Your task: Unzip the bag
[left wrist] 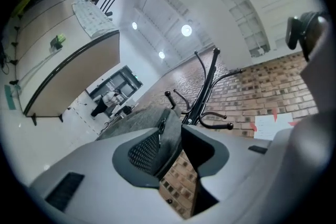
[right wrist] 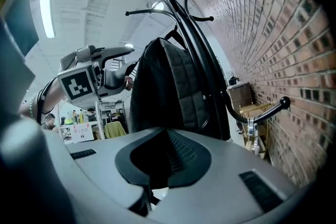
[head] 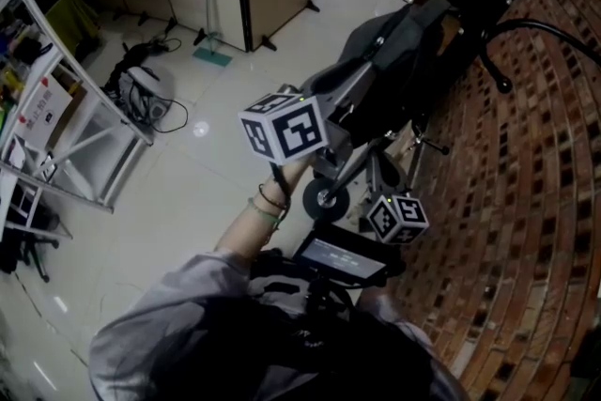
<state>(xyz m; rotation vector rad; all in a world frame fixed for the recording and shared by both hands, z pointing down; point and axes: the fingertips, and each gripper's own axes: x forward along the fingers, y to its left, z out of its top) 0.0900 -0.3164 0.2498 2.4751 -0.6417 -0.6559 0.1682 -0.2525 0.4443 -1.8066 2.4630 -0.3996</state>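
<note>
My left gripper (left wrist: 176, 136) is raised to the dark grey quilted fabric bag (right wrist: 168, 86). The bag hangs high on the black metal coat stand (right wrist: 191, 44), just under its curved hooks, close beside the red brick wall (right wrist: 273, 50). In the left gripper view the jaws are closed on a fold of the bag's upper edge. The grey cloth fills the space between the pads, and the small metal zipper pull (left wrist: 160, 128) hangs against the left pad. Below the cloth I see brick through the remaining gap.

My right gripper (right wrist: 167, 157) is lower, near the stand's pole and apart from the bag. Its jaws are drawn together and hold nothing, with only a sliver of the pale tiled floor (head: 188, 174) showing at their base. Its camera looks up at the bag and the left gripper's marker cube (right wrist: 80, 86).
</note>
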